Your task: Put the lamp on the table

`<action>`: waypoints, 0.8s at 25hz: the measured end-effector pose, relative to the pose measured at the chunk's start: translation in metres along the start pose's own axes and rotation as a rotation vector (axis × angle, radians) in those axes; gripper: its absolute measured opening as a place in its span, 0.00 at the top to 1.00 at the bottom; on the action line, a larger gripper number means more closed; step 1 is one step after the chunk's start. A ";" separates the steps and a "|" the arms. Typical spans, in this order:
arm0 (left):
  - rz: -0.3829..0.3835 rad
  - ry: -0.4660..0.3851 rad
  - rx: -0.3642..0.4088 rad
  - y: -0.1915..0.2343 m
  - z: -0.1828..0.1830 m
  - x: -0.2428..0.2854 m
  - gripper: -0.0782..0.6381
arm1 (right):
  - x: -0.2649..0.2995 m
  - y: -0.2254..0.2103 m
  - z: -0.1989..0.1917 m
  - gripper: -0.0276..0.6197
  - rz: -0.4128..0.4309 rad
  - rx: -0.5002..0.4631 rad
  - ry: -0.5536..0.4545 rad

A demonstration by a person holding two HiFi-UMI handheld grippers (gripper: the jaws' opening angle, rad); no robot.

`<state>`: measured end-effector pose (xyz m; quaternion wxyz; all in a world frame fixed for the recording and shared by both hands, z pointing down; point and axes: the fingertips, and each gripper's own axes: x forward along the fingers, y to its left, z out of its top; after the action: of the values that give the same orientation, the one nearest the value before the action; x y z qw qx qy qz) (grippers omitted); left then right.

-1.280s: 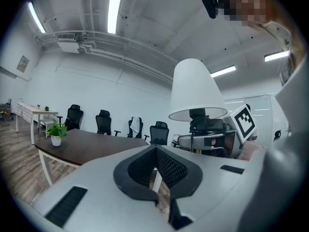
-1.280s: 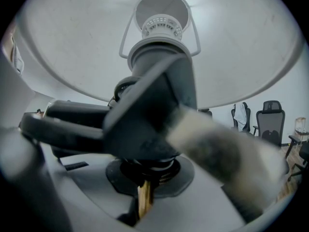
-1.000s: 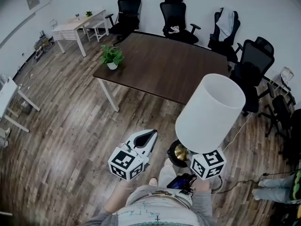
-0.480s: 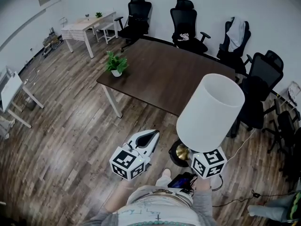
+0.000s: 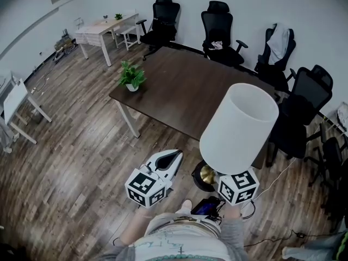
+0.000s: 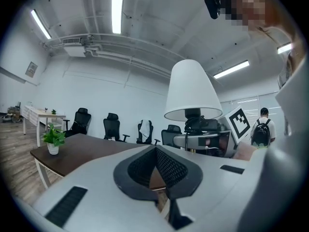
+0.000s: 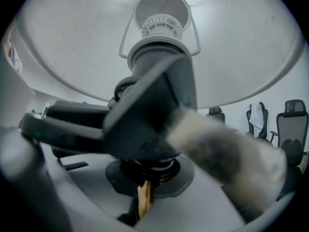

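The lamp has a white shade [image 5: 239,128] and a brass base [image 5: 205,175], and it hangs above the wood floor, short of the dark brown table [image 5: 190,86]. My right gripper [image 7: 144,197] is shut on the lamp's brass stem under the shade [image 7: 72,42]. Its marker cube [image 5: 238,186] shows below the shade in the head view. My left gripper [image 5: 175,155] is shut and empty, held to the left of the lamp. From the left gripper [image 6: 157,158] view, the shade [image 6: 193,93] stands to the right and the table [image 6: 82,149] lies ahead.
A small potted plant [image 5: 132,78] stands on the table's near left corner. Several black office chairs [image 5: 220,23] line the table's far and right sides. A white desk [image 5: 103,26] stands at the back left and a cable [image 5: 277,173] trails on the floor at the right.
The room has shifted in the head view as the person moves, and the table and plant sit a little lower. Both grippers and the lamp keep their places relative to the body.
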<state>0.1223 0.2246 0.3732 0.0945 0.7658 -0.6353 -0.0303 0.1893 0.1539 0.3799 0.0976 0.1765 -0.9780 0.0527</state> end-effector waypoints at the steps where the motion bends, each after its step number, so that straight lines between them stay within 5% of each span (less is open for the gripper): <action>1: 0.004 0.002 0.000 0.000 -0.001 0.004 0.87 | 0.001 -0.004 0.000 0.93 0.004 0.000 0.001; 20: 0.143 0.007 -0.027 0.016 -0.015 0.012 0.87 | 0.004 -0.045 -0.008 0.93 0.024 0.001 0.019</action>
<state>0.1115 0.2112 0.3914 0.1090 0.7174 -0.6875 -0.0291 0.2035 0.1117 0.3919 0.1061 0.1641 -0.9791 0.0559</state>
